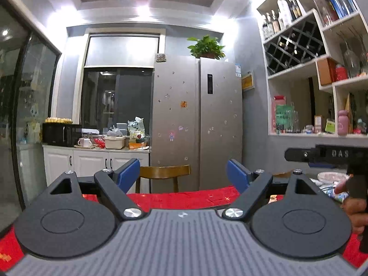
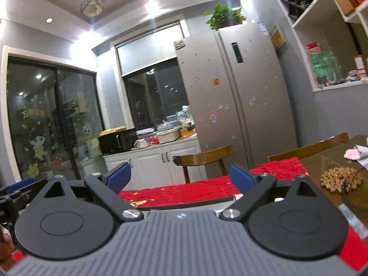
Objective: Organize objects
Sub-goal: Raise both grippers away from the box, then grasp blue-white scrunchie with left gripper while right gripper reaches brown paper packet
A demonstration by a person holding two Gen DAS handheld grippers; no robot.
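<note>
Objects for the tidying lie beyond and to the right of the right gripper (image 2: 180,174): a pile of brown beads (image 2: 340,180) on the bare wooden table (image 2: 358,197), and a pink-and-white cloth (image 2: 358,151) farther off. Both this gripper and the left gripper (image 1: 183,172) point level with blue pads spread wide and nothing between them, above the red tablecloth (image 1: 184,197). Past the cloth's far edge stand a wooden chair (image 1: 164,172), then the silver fridge (image 1: 197,119).
</note>
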